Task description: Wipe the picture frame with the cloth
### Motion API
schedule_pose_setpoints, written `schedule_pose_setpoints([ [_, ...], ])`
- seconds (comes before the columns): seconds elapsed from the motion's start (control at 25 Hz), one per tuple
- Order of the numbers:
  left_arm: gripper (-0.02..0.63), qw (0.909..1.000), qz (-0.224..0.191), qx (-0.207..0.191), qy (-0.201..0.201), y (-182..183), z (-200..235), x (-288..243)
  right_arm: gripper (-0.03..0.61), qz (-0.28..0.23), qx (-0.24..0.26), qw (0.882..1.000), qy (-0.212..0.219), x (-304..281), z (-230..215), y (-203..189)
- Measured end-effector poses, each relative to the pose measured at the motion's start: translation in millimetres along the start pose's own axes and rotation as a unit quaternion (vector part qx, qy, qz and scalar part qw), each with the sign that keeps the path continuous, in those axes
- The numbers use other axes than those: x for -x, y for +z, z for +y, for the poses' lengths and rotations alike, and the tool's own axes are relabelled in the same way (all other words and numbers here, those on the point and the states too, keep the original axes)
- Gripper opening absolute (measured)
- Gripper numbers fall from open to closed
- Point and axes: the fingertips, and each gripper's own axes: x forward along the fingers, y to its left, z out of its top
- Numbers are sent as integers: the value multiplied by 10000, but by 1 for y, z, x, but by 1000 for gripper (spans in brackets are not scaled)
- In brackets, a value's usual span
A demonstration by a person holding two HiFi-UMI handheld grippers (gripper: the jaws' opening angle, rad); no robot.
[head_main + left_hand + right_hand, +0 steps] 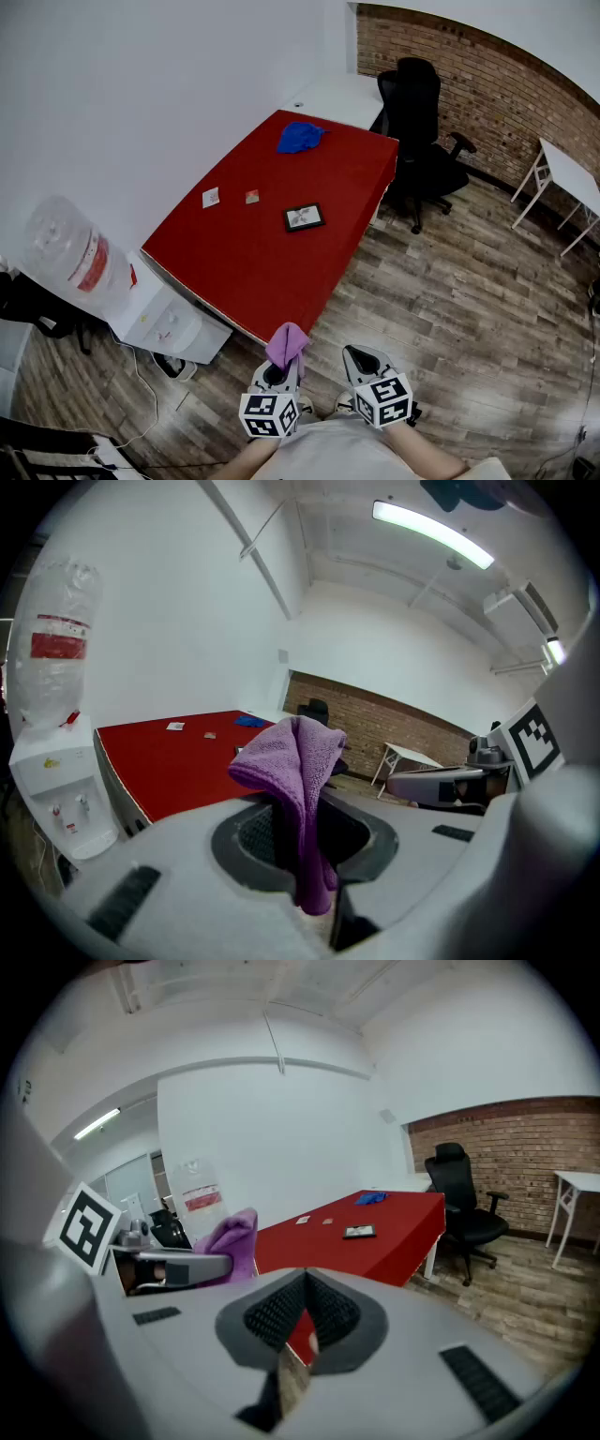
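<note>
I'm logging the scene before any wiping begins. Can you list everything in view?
table: one, red, middle of the room
picture frame: one, black, lying on the table
blue cloth: one, blue, crumpled at the table's far end
cards: two, small and pale, on the table left of the frame
office chair: one, black, at the table's far right corner
desk: one, white, beyond the red table
side table: one, white, by the brick wall
water dispenser: one, white with a clear bottle, left of the table
purple cloth: one, purple, held in the left gripper
left gripper: shut on the purple cloth
right gripper: shut, empty
</note>
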Motion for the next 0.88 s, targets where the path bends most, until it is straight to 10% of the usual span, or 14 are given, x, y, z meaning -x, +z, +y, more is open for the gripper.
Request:
schedule_pose_setpoints([
  [0.88,57,9999,60,68,55,26,-5,-104,3,96,-36,9999,-42,-48,-91,26],
])
